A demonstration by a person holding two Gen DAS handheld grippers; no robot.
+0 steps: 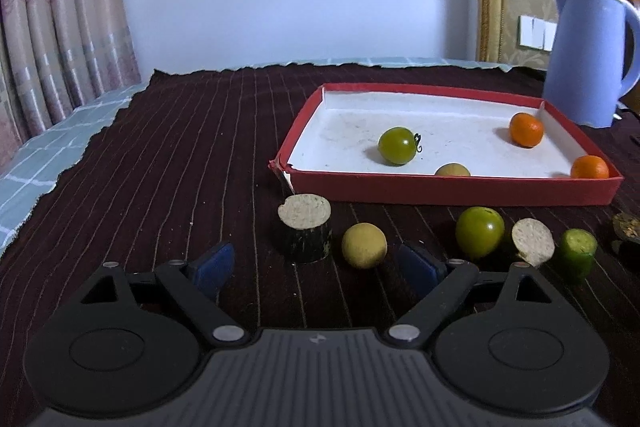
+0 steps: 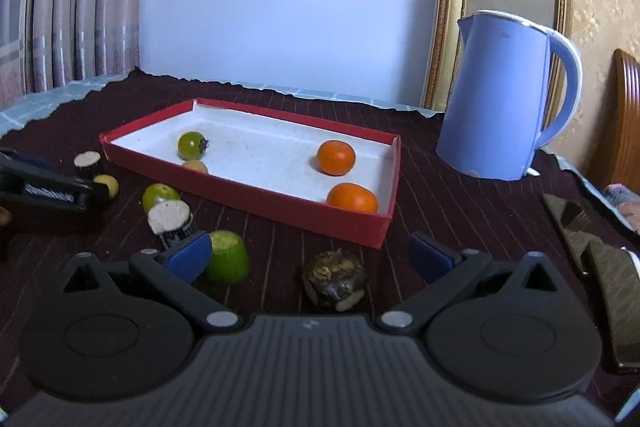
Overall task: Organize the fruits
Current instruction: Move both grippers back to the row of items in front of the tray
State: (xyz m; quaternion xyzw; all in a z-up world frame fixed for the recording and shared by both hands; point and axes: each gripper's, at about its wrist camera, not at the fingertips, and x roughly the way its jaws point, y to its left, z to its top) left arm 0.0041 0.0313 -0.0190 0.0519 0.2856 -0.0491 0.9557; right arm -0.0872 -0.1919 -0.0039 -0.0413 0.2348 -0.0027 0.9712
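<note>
A red tray (image 1: 452, 189) (image 2: 280, 201) with a white inside holds a green tomato (image 1: 397, 145) (image 2: 191, 145), two oranges (image 1: 526, 129) (image 2: 336, 157) and a yellowish fruit (image 1: 452, 170). In front of it on the cloth lie a dark cut piece with a pale top (image 1: 306, 233), a yellow round fruit (image 1: 364, 245), a green tomato (image 1: 480, 232), a second pale-topped piece (image 1: 533, 241) and a green cut piece (image 1: 577, 253) (image 2: 227, 256). My left gripper (image 1: 316, 265) is open, just short of the yellow fruit. My right gripper (image 2: 310, 255) is open around a dark brown lump (image 2: 335, 277).
A blue kettle (image 2: 502, 99) (image 1: 588, 55) stands right of the tray. A dark striped cloth (image 1: 180, 155) covers the table, with its ragged edge at the left and back. Dark flat objects (image 2: 604, 267) lie at the right. Curtains hang at the left.
</note>
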